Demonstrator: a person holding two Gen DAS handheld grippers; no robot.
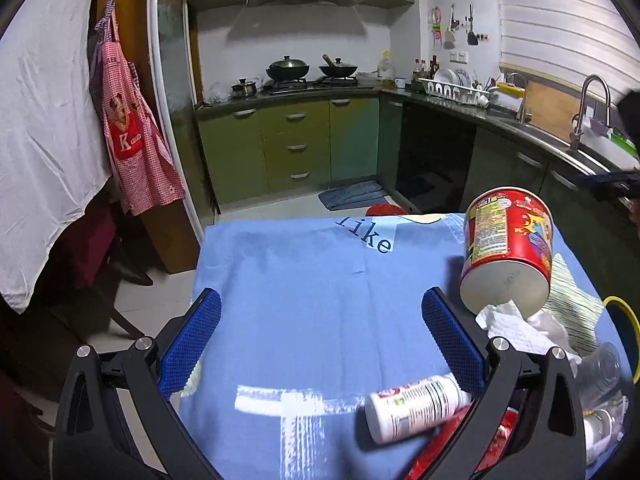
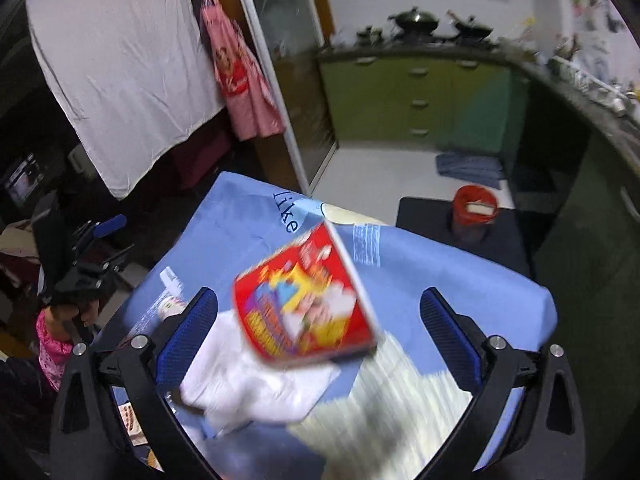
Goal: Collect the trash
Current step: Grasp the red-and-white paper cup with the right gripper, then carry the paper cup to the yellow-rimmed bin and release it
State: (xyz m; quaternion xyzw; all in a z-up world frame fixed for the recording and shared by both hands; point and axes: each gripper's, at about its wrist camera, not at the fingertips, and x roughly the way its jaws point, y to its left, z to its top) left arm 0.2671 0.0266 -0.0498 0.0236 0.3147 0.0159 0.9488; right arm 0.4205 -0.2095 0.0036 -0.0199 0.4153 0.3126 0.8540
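1. The red instant-noodle cup (image 1: 508, 248) stands tilted near the right edge of the blue-clothed table (image 1: 304, 300). In the left wrist view its pale bottom faces the camera and leans on a crumpled white paper towel (image 1: 516, 328); its rim end points up and away toward the far edge, so its long axis runs slanted, not upright. What is inside it cannot be seen.
2. In the right wrist view the same cup (image 2: 304, 304) is blurred, its white rim toward the far right corner and its base over the towel (image 2: 256, 384).
3. A white bottle (image 1: 416, 408) with a printed label lies on its side near the table's near edge, long axis roughly across the table, one end by the left gripper's right finger. A red wrapper (image 1: 496, 440) lies just beside it.
4. Clear plastic cups (image 1: 600, 364) sit at the near right corner; contents unclear.
5. Beyond the far edge, a red-lined bin (image 2: 474, 206) stands on a dark seat — something pale shows in it.
6. The left gripper (image 1: 320, 340) is spread wide over bare cloth, holding nothing.
7. The right gripper (image 2: 318, 340) is likewise spread, fingers either side of the cup with gaps — not pinching it.
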